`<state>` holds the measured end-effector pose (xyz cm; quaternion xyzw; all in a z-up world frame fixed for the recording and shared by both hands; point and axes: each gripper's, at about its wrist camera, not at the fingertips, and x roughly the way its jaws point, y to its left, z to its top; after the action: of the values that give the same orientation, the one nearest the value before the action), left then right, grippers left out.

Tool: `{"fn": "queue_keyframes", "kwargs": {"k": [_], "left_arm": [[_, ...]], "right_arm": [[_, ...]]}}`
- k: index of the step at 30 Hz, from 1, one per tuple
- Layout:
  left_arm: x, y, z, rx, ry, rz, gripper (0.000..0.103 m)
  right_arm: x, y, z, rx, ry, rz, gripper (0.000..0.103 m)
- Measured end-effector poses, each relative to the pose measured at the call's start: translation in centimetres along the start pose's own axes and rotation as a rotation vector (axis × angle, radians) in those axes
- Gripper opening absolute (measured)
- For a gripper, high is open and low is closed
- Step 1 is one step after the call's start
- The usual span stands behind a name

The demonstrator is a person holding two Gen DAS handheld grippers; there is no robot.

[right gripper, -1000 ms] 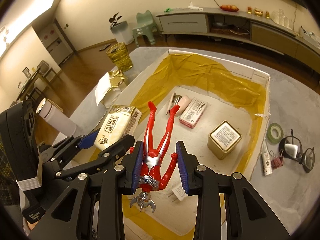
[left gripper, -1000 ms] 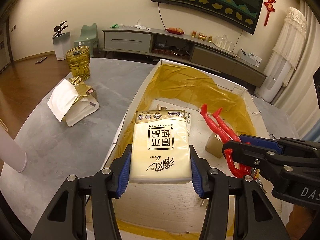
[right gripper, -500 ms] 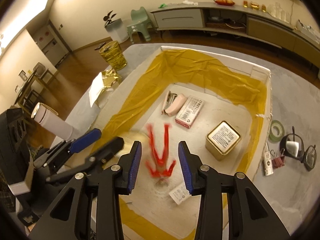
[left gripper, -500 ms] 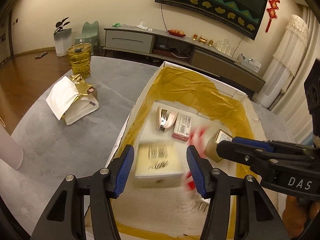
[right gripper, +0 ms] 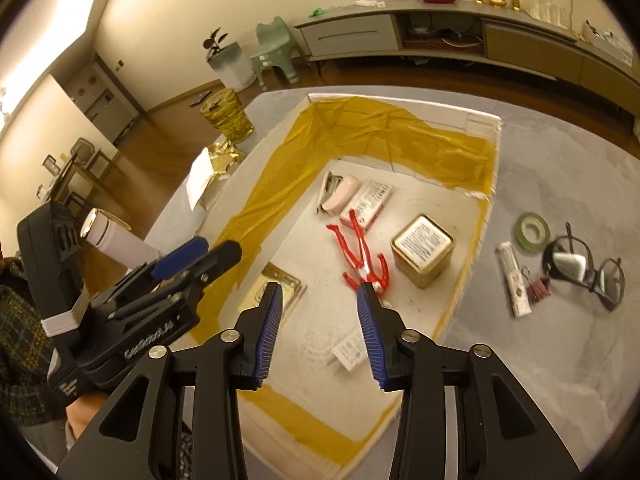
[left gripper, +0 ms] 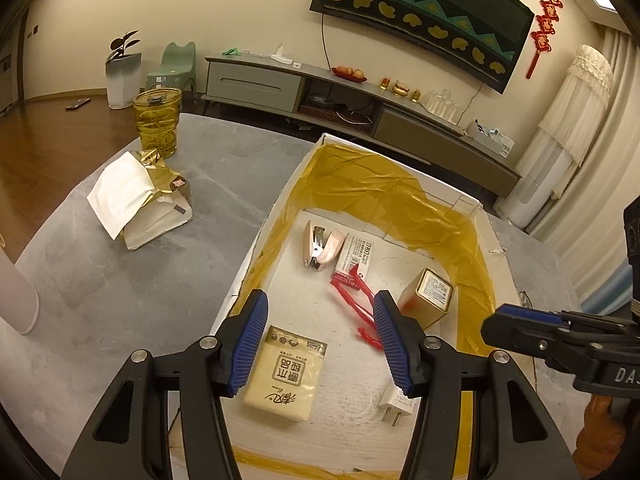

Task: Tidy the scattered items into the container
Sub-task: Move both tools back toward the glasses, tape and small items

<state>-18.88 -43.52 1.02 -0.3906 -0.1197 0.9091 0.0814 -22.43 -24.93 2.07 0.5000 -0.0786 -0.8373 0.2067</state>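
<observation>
Inside the box, the red figure lies lengthwise, legs toward the far wall, both hand-held grippers released.

The grey table carries the box, tape roll, glasses, torn packet and jar.

living room: wall tv, sideboard

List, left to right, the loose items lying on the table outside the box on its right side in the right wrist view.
White tube → pink binder clips → green tape roll → small white object on the glasses → glasses.
</observation>
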Motion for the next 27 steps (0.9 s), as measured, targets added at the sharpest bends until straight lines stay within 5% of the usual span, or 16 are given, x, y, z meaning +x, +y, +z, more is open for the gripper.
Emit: {"fn": "queue_keyframes", "kwargs": {"k": [7, 13, 19, 27], "left_arm": [[-1.3, -1.3, -0.3, 0.009, -0.005, -0.009, 0.057], [-2.4, -2.3, -1.2, 0.038, -0.009, 0.006, 0.056], [-2.9, -4.5, -1.9, 0.097, -0.006, 0.021, 0.056], [-2.3, -8.6, -2.6, 0.179, 0.017, 0.008, 0.056]], "right_arm": [[-2.1, -0.4, -1.9, 0.023, 0.078, -0.072, 0.05], [-6.8, 1.6, -4.3, -0.121, 0.042, -0.16, 0.052], [-12.6, 2.1, -6.8, -0.121, -0.018, -0.021, 0.052], [-20.8, 1.8, -8.8, -0.142, -0.192, 0.045, 0.057]]}}
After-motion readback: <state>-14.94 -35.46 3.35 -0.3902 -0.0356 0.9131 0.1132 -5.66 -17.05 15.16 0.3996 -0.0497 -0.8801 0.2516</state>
